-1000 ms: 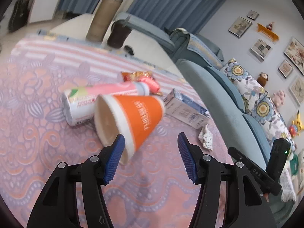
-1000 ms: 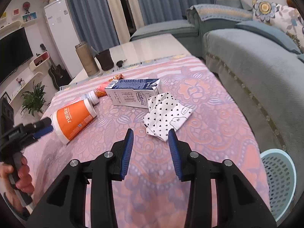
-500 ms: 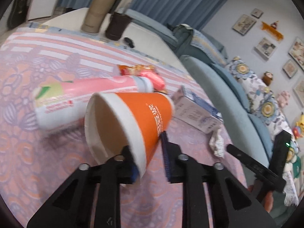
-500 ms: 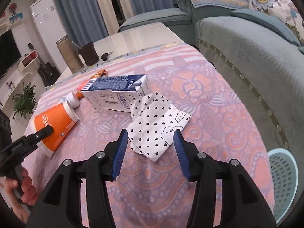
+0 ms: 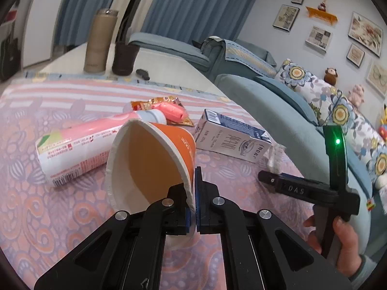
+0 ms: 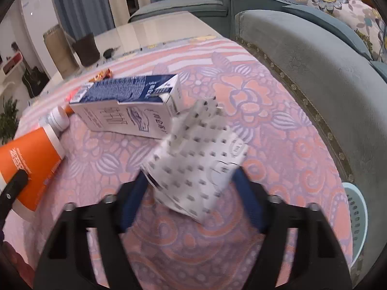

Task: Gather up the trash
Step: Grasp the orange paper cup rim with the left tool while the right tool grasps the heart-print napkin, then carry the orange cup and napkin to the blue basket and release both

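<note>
The left claw (image 5: 192, 207) is pinched tight on the rim of the orange paper cup (image 5: 150, 166), one finger inside and one outside. The cup is tipped on its side just beside the milk carton (image 5: 232, 140). On the carton's other side, the right claw (image 6: 191, 193) stands wide apart around the blurred dotted wrapper (image 6: 196, 166), which touches the carton on the tabletop (image 6: 278, 145); whether the fingers press it is unclear.

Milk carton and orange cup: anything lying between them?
Right wrist view: only bare tablecloth between the milk carton and the orange cup; the pink bottle's white cap sits at the gap's far end.
</note>
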Demonstrator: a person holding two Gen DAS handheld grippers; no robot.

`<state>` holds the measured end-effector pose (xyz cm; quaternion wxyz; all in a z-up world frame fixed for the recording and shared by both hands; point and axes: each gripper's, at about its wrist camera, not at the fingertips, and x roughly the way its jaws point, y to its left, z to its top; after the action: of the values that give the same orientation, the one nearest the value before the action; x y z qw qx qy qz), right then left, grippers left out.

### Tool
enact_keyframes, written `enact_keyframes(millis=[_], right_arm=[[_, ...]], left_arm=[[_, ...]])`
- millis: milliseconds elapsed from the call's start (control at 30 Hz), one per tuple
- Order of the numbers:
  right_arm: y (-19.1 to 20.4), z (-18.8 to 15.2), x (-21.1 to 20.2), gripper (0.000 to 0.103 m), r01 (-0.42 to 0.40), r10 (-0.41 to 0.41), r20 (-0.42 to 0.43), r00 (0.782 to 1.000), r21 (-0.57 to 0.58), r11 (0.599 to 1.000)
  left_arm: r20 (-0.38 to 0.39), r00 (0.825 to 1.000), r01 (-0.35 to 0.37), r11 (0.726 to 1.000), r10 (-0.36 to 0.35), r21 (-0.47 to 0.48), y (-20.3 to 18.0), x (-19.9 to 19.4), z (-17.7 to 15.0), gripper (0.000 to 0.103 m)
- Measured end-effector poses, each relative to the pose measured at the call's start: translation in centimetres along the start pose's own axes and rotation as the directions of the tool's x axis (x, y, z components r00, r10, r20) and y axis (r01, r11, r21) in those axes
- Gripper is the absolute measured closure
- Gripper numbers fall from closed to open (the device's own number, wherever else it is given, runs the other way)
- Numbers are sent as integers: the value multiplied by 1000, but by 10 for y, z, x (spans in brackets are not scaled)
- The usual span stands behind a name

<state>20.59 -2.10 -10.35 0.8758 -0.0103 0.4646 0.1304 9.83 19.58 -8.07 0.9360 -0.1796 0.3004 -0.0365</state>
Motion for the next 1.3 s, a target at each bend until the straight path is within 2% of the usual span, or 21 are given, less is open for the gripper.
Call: enact_keyframes(millis=[67, 100, 167, 233, 467, 567, 800, 933, 1033, 1133, 1300], right_arm=[[-6, -3, -5, 57, -21, 21, 12, 1000, 14, 1000], [-9, -4, -8, 70, -38, 37, 20, 999, 18, 999], [-12, -7, -15, 78, -71, 70, 32, 997, 25, 997], [-18, -11, -25, 94, -131, 128, 51, 990, 49, 990], [-42, -26, -71, 99, -154, 144, 134, 980, 70, 986], [-68, -35, -97, 99, -207, 188, 173, 967, 98, 973], [-134, -52, -162, 99, -149, 104, 274, 956, 152, 977], [-177, -66, -187, 99, -104, 37, 299, 954, 212, 972], [-211, -80, -191, 99, -89, 9, 284, 959, 270, 959], [-242, -97, -183, 99, -73, -10, 242, 970, 330, 941], [-285, -131, -150, 99, -29, -20, 109, 994, 427, 904]], left_arm=[[7, 1000, 6, 1000, -6, 5, -1, -2, -1, 102], [10, 1000, 18, 1000, -18, 5, -4, -4, -2, 102], [15, 999, 36, 999, -36, 8, -9, -9, -3, 102], [21, 997, 71, 997, -72, 14, -16, -15, -4, 102], [47, 986, 154, 985, -158, 80, -64, -37, 2, 102], [46, 980, 184, 974, -191, 135, -96, -42, 8, 102], [22, 949, 301, 924, -315, 234, -188, -50, 9, 102], [-22, 936, 341, 892, -351, 296, -242, -43, 2, 102], [-42, 935, 348, 883, -353, 316, -273, -31, -8, 102], [-123, 921, 389, 867, -370, 312, -305, -5, -24, 102], [-262, 893, 436, 846, -365, 306, -335, 40, -55, 102]])
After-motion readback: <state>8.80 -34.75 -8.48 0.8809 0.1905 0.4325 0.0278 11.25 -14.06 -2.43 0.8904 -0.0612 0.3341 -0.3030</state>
